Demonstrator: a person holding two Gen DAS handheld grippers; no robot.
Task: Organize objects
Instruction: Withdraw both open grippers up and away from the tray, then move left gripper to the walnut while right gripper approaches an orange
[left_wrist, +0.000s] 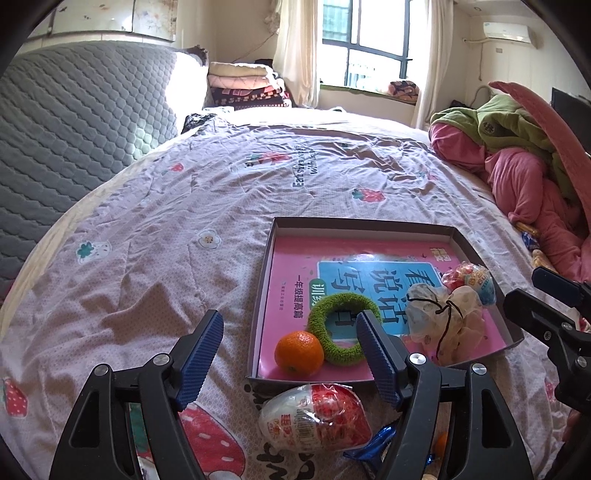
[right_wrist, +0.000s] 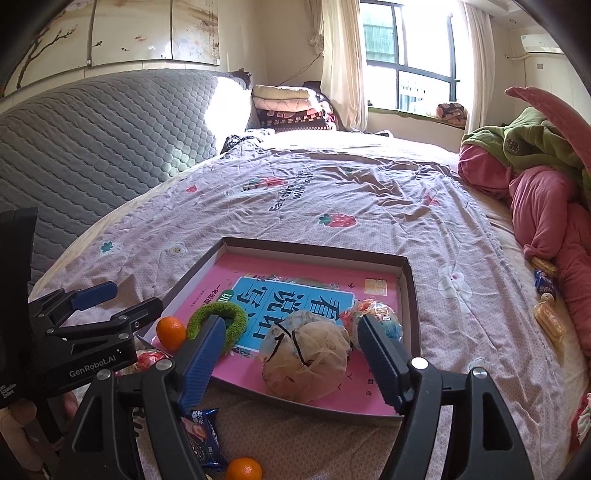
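Objects for sorting lie in and around a shallow dark cardboard tray (left_wrist: 458, 233) (right_wrist: 410, 284) on the bed (left_wrist: 221, 192) (right_wrist: 369, 184), which is covered with a lilac strawberry-print quilt. A pink workbook with a blue title panel (left_wrist: 295, 266) (right_wrist: 295, 273) lines the tray floor.

Inside the tray, at its near left corner, sits a small orange mandarin (left_wrist: 299, 353) (right_wrist: 170, 332), touching a fuzzy green ring-shaped hair tie (left_wrist: 340, 325) (right_wrist: 236, 321) just to its right. Toward the tray's right side lies a cream fabric pouch tied with a dark cord (left_wrist: 447, 321) (right_wrist: 306, 362), and just behind it a clear-wrapped ball of coloured sweets (left_wrist: 469, 280) (right_wrist: 376, 317).

Outside the tray, against its near wall, rests a red-and-white plastic-wrapped egg-shaped toy (left_wrist: 314, 417) (right_wrist: 149, 360). Nearer than that lie a blue biscuit packet (left_wrist: 373, 446) (right_wrist: 203, 439) and a second mandarin (right_wrist: 243, 469). Well right of the tray, beside a heap of pink and green clothing (left_wrist: 517, 158) (right_wrist: 535, 177), lie some yellow and blue wrapped snacks (right_wrist: 546, 295).

Above the tray's near left corner, the left gripper (left_wrist: 291, 362) (right_wrist: 110, 302) has its blue ribbed fingers spread wide and empty. Over the tray's near edge, the right gripper (right_wrist: 291, 365) (left_wrist: 532, 291) is also spread, its pads flanking the pouch without pressing on it.
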